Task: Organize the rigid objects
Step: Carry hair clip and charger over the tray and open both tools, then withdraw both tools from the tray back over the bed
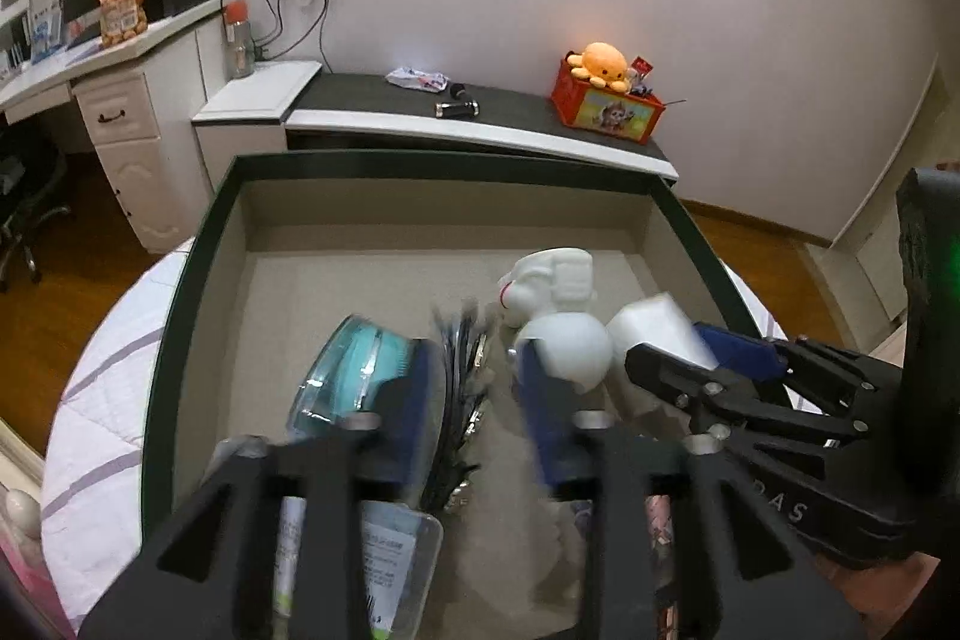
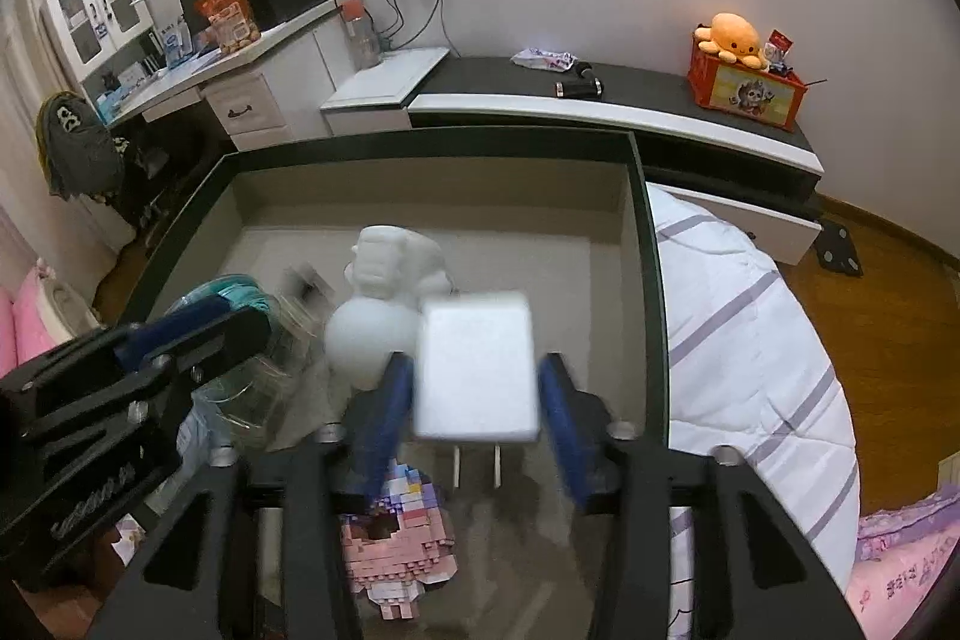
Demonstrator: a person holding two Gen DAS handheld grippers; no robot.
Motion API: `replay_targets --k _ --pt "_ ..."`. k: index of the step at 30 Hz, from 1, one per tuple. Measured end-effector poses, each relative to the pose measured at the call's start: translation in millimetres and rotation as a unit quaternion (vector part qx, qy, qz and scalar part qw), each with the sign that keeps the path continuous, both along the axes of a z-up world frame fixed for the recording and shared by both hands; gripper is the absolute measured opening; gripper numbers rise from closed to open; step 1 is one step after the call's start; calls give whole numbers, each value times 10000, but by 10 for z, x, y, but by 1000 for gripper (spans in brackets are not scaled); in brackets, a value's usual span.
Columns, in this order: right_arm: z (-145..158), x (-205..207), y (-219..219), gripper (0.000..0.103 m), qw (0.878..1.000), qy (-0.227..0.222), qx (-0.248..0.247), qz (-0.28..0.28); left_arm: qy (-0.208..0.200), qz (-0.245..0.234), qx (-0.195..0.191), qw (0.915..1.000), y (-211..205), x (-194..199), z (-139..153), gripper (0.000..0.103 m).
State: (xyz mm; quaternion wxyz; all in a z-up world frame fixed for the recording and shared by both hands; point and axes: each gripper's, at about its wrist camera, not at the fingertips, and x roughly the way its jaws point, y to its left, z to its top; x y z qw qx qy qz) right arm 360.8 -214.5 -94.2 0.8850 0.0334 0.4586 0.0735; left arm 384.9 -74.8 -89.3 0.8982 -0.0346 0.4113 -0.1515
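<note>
A dark-rimmed cardboard box [image 1: 180,292] [image 2: 651,280] holds several objects. My left gripper [image 1: 474,388] is open over a dark bundle of cables [image 1: 459,388], between a teal item in a clear case [image 1: 354,364] and a white astronaut figure [image 1: 558,310] [image 2: 384,298]. My right gripper [image 2: 477,400] [image 1: 708,346] has its jaws either side of a white plug charger [image 2: 477,370] [image 1: 660,322], with a small gap on the right side. A pink brick figure [image 2: 396,544] lies below it.
The box sits on a white striped quilt [image 2: 750,352]. Behind it are a black-and-white low cabinet [image 1: 480,124] with a red box and an orange plush octopus [image 1: 603,67], a white desk [image 1: 120,100] at left, and wooden floor [image 2: 888,340].
</note>
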Motion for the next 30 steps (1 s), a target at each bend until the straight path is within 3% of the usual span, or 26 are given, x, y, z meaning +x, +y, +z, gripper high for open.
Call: replay_targets --k 1,3,5,7,8,22,30 --pt "25 -23 -7 68 9999 -57 -66 -71 -85 89 67 9999 16 -39 39 54" --pt "99 -80 -45 80 9998 -169 24 -124 -283 286 215 9990 72 -129 126 83" --pt "176 -155 -61 89 9995 -242 75 -163 -532 519 274 9969 174 -261 238 103" --pt "254 -248 -45 94 9992 -337 16 -203 -788 690 302 9940 271 -408 356 103" --pt "309 -316 -39 103 9988 -416 -9 -255 -849 731 344 9931 312 -476 410 103" --pt "986 -1477 73 103 9908 -1293 249 -307 -1233 1246 543 9830 753 -1484 843 103" --pt "984 -2051 21 103 9898 -1330 253 -435 -1217 1336 576 9818 855 -1960 892 103"
